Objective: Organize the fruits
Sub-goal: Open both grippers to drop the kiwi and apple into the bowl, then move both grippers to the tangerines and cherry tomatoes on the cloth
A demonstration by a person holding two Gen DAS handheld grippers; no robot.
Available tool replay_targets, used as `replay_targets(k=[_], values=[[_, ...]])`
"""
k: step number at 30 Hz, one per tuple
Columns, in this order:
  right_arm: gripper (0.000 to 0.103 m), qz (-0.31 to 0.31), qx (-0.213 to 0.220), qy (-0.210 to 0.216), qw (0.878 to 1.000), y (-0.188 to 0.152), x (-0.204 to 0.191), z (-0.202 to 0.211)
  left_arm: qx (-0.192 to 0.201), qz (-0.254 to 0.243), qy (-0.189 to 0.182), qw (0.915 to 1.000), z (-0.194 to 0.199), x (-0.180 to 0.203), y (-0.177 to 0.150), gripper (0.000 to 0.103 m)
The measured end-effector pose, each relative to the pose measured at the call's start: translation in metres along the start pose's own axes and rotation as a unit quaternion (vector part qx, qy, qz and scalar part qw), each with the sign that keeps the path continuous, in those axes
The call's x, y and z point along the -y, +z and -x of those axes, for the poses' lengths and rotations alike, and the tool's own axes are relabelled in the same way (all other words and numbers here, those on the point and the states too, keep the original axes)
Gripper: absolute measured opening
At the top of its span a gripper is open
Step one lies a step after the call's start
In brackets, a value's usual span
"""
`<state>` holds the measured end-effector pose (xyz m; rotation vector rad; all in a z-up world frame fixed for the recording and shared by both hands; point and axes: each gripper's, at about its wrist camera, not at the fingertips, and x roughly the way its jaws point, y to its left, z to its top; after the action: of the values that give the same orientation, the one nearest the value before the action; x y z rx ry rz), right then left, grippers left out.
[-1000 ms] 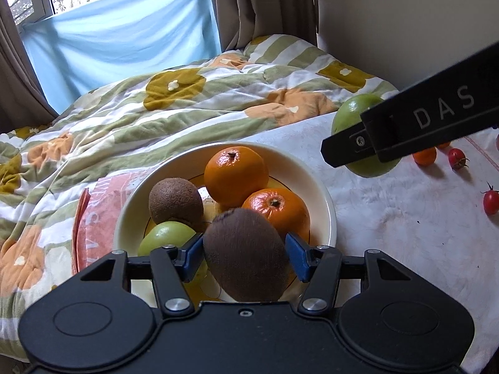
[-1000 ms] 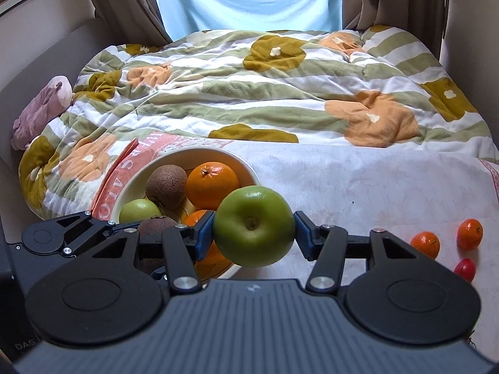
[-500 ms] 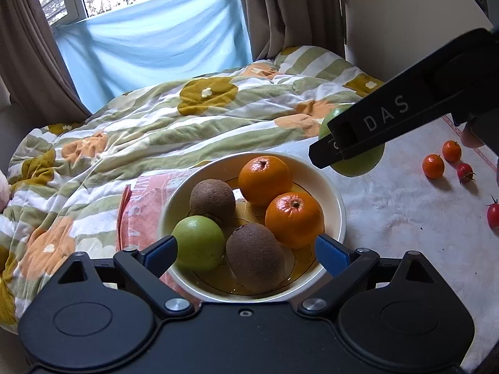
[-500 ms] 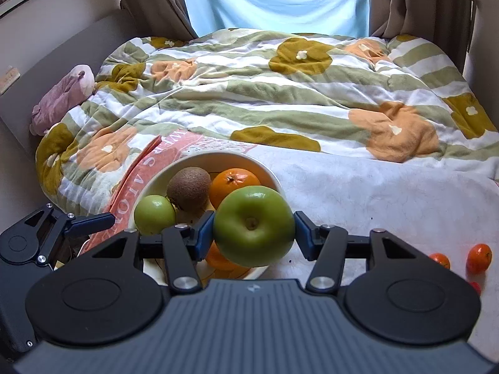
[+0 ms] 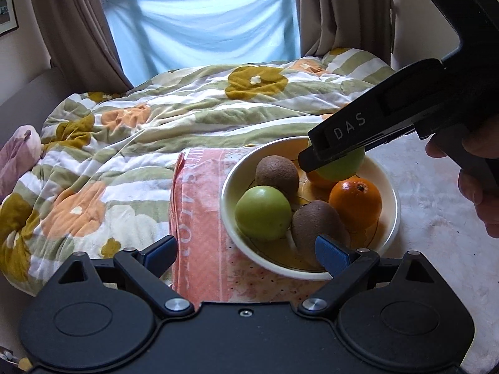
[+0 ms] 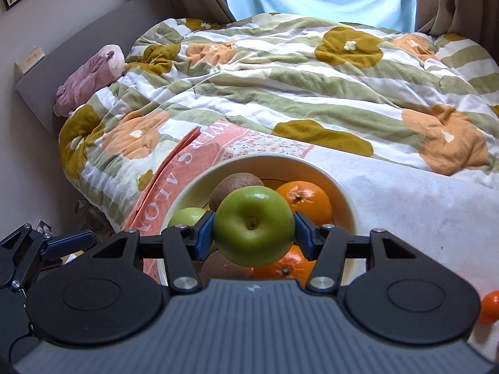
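Bowl [image 5: 393,218] holds five fruits, right gripper [image 6: 254,233] clamped on green apple [image 6: 254,226] above it, left gripper [image 5: 246,254] apart and empty, a mandarin [image 6: 491,307] left outside.

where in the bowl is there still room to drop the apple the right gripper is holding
The bowl is crowded: a green apple, two kiwis and two oranges fill its middle. Bare floor shows only at the near rim, in front of the nearer kiwi. The held apple, in the right gripper, will likely rest atop the pile.
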<state>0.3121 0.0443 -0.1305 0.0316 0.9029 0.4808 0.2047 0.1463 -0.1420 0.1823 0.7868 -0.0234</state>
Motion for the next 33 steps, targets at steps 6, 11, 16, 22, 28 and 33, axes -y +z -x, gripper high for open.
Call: replay_targets(k=[6,11,16,22,28,33], values=[[0.069,0.011,-0.011,-0.002,1.0,0.0,-0.008,-0.018,0.001,0.02,0.005,0.9998,0.004,-0.011,-0.001,0.097],[0.103,0.014,0.013,-0.006,1.0,0.002,-0.01,-0.016,0.002,0.028,0.0,0.9996,0.007,-0.014,0.0,0.097],[0.103,-0.014,0.02,0.013,1.0,-0.001,-0.003,-0.011,-0.009,0.043,-0.012,0.999,0.004,-0.017,-0.002,0.097],[0.103,-0.004,0.037,0.003,0.999,0.001,-0.004,0.006,0.001,0.041,-0.007,0.9991,0.013,-0.017,0.003,0.097],[0.103,-0.012,0.046,-0.007,0.999,-0.002,-0.01,0.035,0.01,0.05,-0.013,0.9986,0.025,-0.018,0.01,0.097],[0.103,-0.018,0.068,-0.024,0.997,-0.004,-0.012,0.068,0.03,0.043,-0.024,0.9983,0.044,-0.013,0.016,0.097]])
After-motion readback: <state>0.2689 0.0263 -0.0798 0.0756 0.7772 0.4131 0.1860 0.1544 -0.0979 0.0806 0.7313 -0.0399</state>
